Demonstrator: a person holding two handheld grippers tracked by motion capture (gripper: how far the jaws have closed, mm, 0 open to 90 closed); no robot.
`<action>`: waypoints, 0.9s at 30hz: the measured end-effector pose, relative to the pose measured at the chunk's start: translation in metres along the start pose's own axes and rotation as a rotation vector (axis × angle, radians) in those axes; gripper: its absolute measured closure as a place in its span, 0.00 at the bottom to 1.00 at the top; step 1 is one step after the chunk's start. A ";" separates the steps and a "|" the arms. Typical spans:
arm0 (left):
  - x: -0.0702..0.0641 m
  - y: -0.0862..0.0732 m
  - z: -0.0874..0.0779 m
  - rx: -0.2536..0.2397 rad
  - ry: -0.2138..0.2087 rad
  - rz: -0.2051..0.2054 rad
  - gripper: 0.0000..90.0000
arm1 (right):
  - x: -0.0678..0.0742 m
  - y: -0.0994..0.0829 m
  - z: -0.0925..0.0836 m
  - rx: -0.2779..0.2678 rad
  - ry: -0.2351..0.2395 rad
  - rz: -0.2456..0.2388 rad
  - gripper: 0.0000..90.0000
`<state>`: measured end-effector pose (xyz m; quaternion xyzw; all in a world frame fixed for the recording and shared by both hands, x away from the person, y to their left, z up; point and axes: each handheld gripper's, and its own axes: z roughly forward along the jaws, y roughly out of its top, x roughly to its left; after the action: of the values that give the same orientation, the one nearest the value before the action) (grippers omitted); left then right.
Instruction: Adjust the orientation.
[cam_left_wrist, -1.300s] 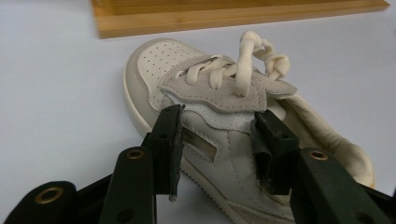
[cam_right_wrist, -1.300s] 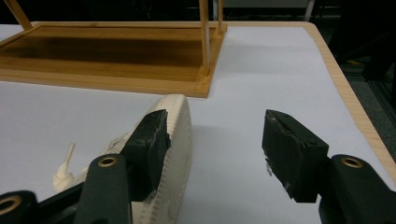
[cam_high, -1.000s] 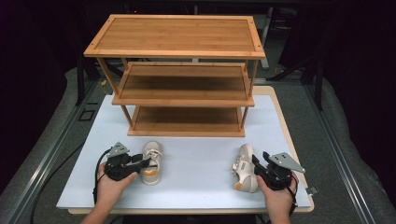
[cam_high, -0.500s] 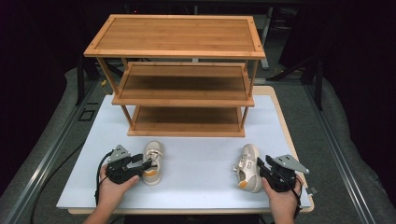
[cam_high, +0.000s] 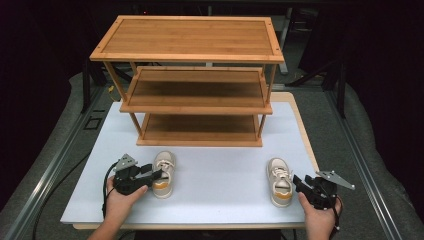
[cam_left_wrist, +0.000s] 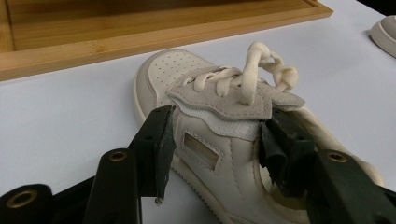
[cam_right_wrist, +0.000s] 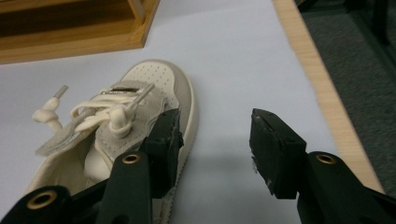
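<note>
White table (cam_high: 220, 185): left hand-held gripper (cam_left_wrist: 215, 140) clamps shoe (cam_left_wrist: 224, 135).

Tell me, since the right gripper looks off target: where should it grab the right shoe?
Grip the right shoe across its collar, coming from the heel end. The shoe stands upright, toe toward the rack, opening facing up. The right gripper is open beside it.

A lab-style recording setup: a white-topped table (cam_high: 220, 185) at frame centre bears a 3-tier wooden shelf rack (cam_high: 192, 75), with grey carpet, metal floor rails (cam_high: 50, 165) at left, and dark surroundings.
</note>
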<state>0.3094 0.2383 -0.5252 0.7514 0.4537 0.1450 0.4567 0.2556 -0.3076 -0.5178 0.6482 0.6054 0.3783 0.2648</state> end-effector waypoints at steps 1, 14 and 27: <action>0.000 0.000 0.000 0.000 0.000 0.000 0.52 | 0.000 0.000 0.000 0.000 0.000 0.000 0.58; 0.000 -0.001 0.000 -0.004 -0.001 -0.029 0.52 | 0.034 0.004 -0.012 -0.014 0.071 -0.118 0.58; -0.001 -0.002 0.002 -0.001 -0.008 -0.043 0.55 | 0.030 -0.001 0.003 0.075 0.114 -0.054 0.68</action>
<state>0.3088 0.2369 -0.5273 0.7417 0.4680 0.1322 0.4619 0.2570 -0.2774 -0.5152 0.6186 0.6504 0.3845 0.2156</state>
